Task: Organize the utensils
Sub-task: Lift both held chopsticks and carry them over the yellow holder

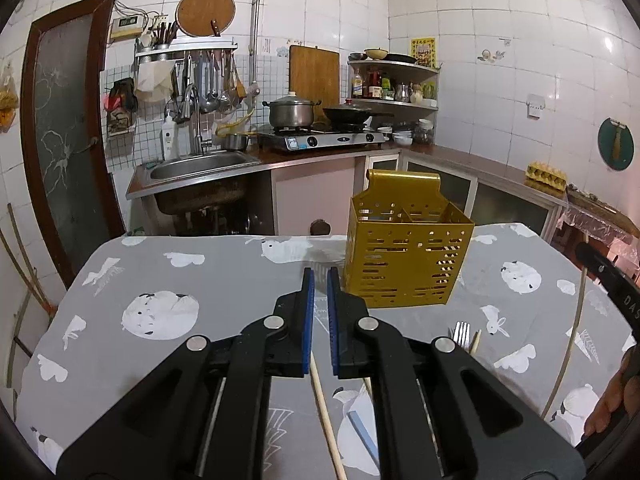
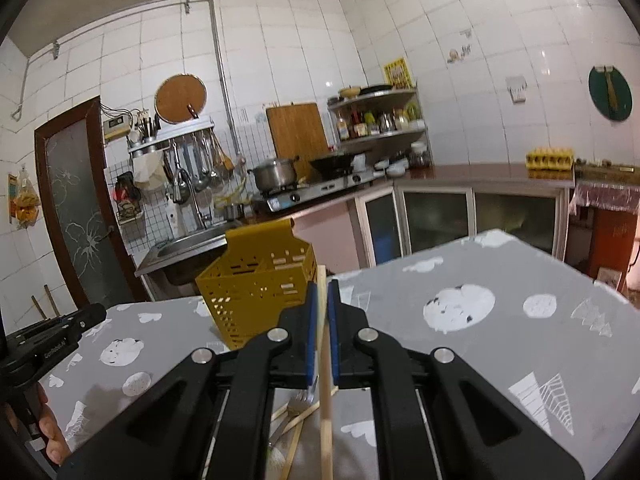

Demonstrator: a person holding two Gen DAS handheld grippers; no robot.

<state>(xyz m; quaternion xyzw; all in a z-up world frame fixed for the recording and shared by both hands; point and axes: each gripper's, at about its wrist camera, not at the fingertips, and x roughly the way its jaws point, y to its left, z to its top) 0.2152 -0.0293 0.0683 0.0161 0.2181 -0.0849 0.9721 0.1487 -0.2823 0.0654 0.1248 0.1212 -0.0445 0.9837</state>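
Observation:
A yellow perforated utensil holder (image 1: 404, 244) stands on the grey patterned tablecloth (image 1: 200, 272), just right of my left gripper (image 1: 319, 280). The left jaws stand a narrow gap apart with nothing between the pads; a wooden chopstick (image 1: 326, 420) lies on the cloth below them. A fork (image 1: 461, 334) and another chopstick tip lie to the right. My right gripper (image 2: 322, 292) is shut on a wooden chopstick (image 2: 325, 400), held near upright beside the holder (image 2: 256, 288). A fork (image 2: 298, 402) and more chopsticks lie below it.
The table's far edge runs behind the holder. Beyond it are a sink (image 1: 200, 168), a stove with a pot (image 1: 290, 112) and wok, and a counter with an egg carton (image 1: 546, 176). The other gripper shows at the left edge of the right wrist view (image 2: 48, 340).

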